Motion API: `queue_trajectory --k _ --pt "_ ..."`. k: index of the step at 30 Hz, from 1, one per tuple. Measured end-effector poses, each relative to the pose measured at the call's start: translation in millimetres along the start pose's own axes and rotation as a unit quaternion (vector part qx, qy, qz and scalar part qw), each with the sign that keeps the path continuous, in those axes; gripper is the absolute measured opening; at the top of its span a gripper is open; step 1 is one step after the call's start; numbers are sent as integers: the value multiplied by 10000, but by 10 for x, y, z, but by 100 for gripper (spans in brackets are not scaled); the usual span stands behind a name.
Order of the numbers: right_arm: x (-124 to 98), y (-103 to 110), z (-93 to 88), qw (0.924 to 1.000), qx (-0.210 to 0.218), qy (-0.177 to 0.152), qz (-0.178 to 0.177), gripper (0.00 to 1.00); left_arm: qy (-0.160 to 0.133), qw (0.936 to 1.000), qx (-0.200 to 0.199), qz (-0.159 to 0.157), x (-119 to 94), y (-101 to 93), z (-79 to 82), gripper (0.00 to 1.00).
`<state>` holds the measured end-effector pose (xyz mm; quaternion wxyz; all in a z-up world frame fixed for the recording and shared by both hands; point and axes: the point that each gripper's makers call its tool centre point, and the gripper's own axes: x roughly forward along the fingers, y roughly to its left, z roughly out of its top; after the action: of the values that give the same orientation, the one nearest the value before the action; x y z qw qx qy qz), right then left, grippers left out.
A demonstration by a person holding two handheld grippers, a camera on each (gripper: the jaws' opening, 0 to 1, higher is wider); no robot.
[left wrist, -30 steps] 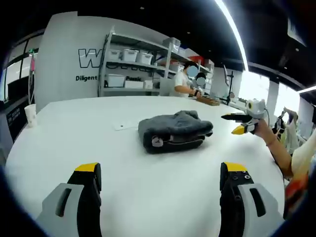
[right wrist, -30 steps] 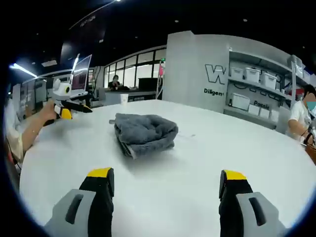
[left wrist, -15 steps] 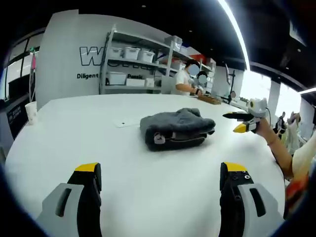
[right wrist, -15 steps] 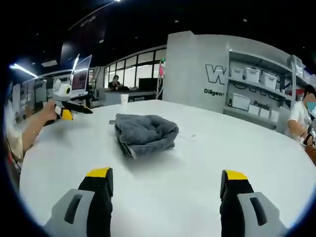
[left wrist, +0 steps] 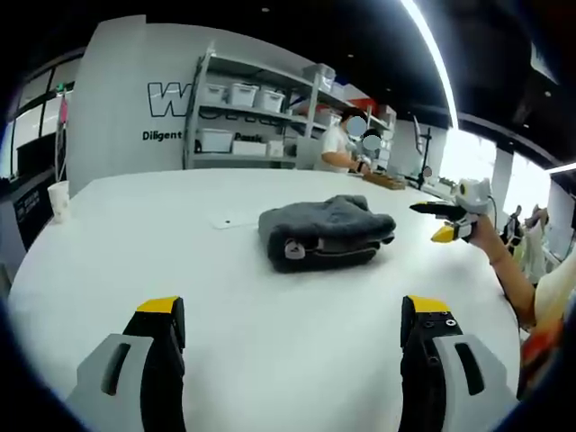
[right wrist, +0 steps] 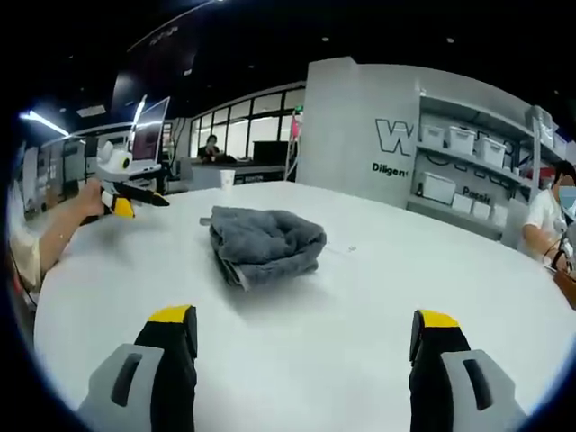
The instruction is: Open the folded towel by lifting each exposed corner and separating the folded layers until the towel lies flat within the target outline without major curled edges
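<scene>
Folded grey towel on white desk; left gripper and right gripper wide open, empty, well short of towel.

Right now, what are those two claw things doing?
Left gripper: open, holding nothing.
Right gripper: open, holding nothing.

left view: low over table | right view: opposite side | shared: towel
</scene>
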<state>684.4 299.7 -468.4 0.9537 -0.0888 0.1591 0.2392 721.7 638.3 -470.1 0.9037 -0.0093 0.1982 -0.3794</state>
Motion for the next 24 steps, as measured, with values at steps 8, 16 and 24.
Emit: queue_trajectory --k 8,16,24 --pt "3 8 -5 10000 22 31 10 99 114 9999 -72 35 19 41 -71 97" --pt "26 29 -46 9999 30 89 48 99 83 9999 -88 60 -6 47 -64 97" --pt "33 30 -84 9999 4 165 49 99 82 9999 -141 52 -4 54 -77 97"
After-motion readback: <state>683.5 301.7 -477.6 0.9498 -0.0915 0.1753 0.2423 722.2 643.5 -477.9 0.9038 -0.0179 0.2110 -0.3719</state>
